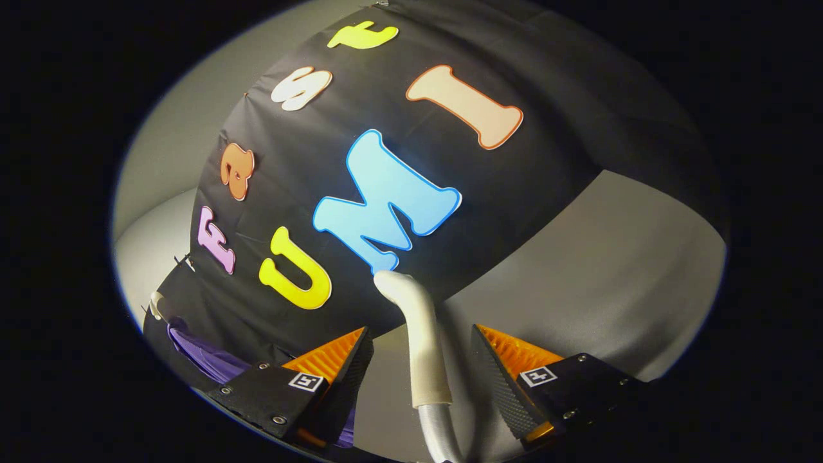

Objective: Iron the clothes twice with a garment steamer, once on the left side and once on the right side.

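Tool (421, 360) open, fingers astride steamer handle (421, 334), not touching. Close squarely on its middle before swinging toward purple garment (206, 354), off left finger.

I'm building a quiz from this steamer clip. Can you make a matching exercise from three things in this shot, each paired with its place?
Things:
1. steamer hose
2. purple garment
3. hanger hook

Places:
A. beside one finger, low against the black cloth
B. in the gap between the open fingers, untouched by either
C. just above the purple fabric

Pairs: 1-B, 2-A, 3-C

The gripper is open around the hose, not yet shut on it.
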The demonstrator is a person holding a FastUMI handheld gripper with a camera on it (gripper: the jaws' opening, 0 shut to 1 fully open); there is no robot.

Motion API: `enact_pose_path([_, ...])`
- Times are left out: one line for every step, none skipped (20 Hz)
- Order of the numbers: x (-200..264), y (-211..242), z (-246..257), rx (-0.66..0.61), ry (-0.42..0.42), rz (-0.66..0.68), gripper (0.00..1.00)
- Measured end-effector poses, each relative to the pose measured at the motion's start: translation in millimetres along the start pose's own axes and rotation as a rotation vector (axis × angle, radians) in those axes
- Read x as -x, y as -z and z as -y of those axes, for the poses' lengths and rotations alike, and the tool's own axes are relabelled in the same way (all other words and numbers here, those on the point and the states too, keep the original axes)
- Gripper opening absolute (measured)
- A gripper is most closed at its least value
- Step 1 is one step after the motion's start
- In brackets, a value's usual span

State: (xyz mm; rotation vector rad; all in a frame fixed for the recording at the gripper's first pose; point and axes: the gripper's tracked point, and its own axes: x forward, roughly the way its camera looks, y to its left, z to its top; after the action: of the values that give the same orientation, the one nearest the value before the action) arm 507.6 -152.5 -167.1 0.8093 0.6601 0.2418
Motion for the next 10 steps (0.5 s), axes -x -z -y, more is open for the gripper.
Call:
enact_pose_path([-5.2, 2.2, -0.7, -0.004, -0.013, -0.023, 0.94])
enact_pose_path([-12.5, 6.5, -0.4, -0.011, -0.026, -0.051, 0.95])
enact_pose_path([-21.5, 10.8, 0.0, -0.018, -0.031, -0.073, 0.94])
enact_pose_path([-29.9, 14.0, 3.2, -0.022, -0.026, -0.087, 0.95])
enact_pose_path([-36.7, 17.5, 5.6, -0.024, -0.02, -0.101, 0.95])
enact_pose_path([-41.6, 19.8, 5.7, -0.03, -0.024, -0.113, 0.94])
enact_pose_path([-44.4, 23.5, 4.4, -0.038, -0.034, -0.127, 0.94])
enact_pose_path([-46.6, 26.9, 4.1, -0.052, -0.047, -0.15, 0.94])
enact_pose_path([-46.2, 31.3, 4.9, -0.067, -0.06, -0.169, 0.94])
enact_pose_path([-46.2, 31.9, 5.8, -0.076, -0.069, -0.18, 0.94])
